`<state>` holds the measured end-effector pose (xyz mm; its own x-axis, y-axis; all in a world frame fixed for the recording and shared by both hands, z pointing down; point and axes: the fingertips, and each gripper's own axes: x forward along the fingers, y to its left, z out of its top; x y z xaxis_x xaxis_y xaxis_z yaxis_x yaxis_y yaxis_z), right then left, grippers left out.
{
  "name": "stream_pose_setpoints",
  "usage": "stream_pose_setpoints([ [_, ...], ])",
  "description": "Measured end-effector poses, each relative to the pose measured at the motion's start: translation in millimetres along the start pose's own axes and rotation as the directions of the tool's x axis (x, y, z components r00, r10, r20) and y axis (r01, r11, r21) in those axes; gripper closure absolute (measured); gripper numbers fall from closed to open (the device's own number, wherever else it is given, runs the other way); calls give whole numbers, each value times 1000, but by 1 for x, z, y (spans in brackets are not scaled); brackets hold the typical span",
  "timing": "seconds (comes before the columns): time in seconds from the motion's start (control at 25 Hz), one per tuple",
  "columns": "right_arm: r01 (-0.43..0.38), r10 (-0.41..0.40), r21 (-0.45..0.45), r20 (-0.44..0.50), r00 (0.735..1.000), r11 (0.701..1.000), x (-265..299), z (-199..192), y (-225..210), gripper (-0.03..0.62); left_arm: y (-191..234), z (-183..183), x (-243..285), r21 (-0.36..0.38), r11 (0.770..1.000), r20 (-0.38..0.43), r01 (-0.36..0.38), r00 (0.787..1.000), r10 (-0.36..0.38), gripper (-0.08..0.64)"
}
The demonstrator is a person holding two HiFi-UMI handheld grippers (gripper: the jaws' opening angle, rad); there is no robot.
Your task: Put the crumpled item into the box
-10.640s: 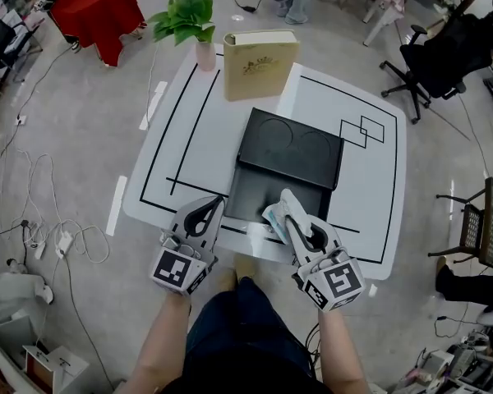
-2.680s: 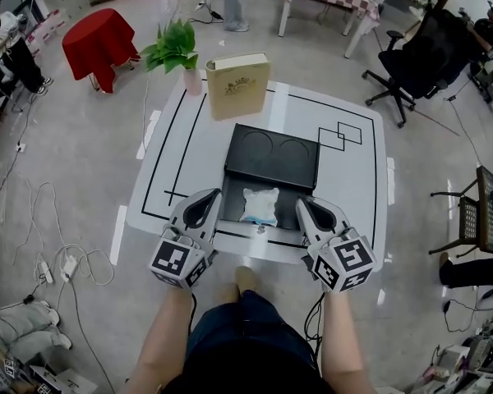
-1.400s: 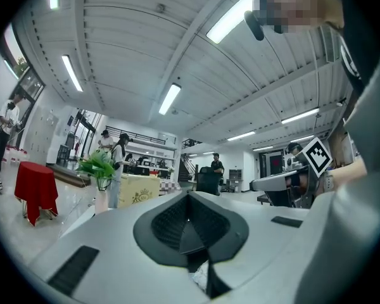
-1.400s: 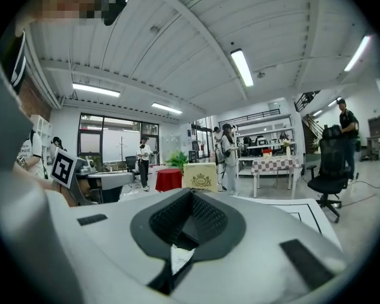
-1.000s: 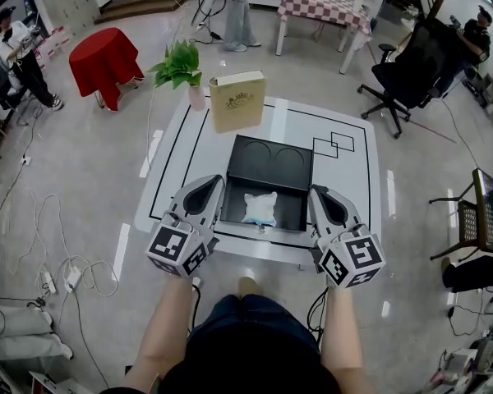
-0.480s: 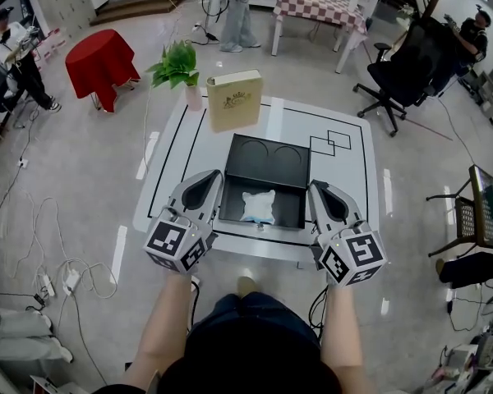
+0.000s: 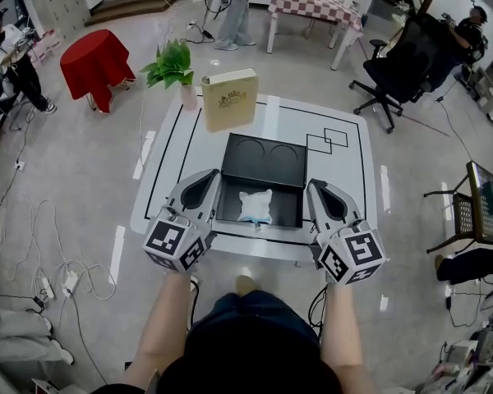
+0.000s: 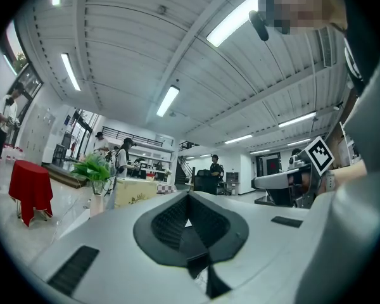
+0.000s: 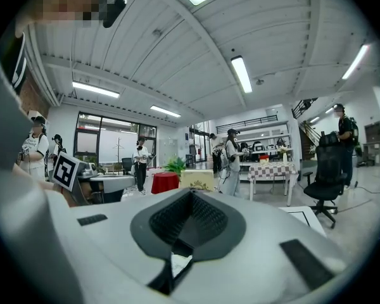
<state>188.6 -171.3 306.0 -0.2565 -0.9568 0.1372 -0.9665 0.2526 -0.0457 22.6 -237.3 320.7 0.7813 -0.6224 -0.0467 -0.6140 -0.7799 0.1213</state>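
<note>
Crumpled item (image 7: 255, 206) is found lying inside the open black box (image 7: 289, 210), on its floor. It is flanked by left gripper (image 7: 202, 185) and right gripper (image 7: 320, 192), roughly midway, neither clearly nearer; no long axis is discernible. Both sets of jaws are seen pressed together, nothing held. Counted: one item, one box, two grippers. Placement is judged complete.

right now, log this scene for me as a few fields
crumpled item: white, lying inside the box
box: black, open, lid flat behind it, on the white table
left tool: shut, empty, left of the box
right tool: shut, empty, right of the box
task: looks done
</note>
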Motion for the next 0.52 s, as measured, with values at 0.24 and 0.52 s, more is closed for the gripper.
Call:
stream_pose_setpoints([
  [0.24, 0, 0, 5, -11, 1000, 1000, 2, -3, -1, 588, 3, -1, 0, 0, 1000, -11, -4, 1000, 4, 560],
  [0.52, -9, 10, 11, -23, 1000, 1000, 2, -7, 2, 588, 1, -2, -1, -3, 1000, -21, -2, 1000, 2, 560],
])
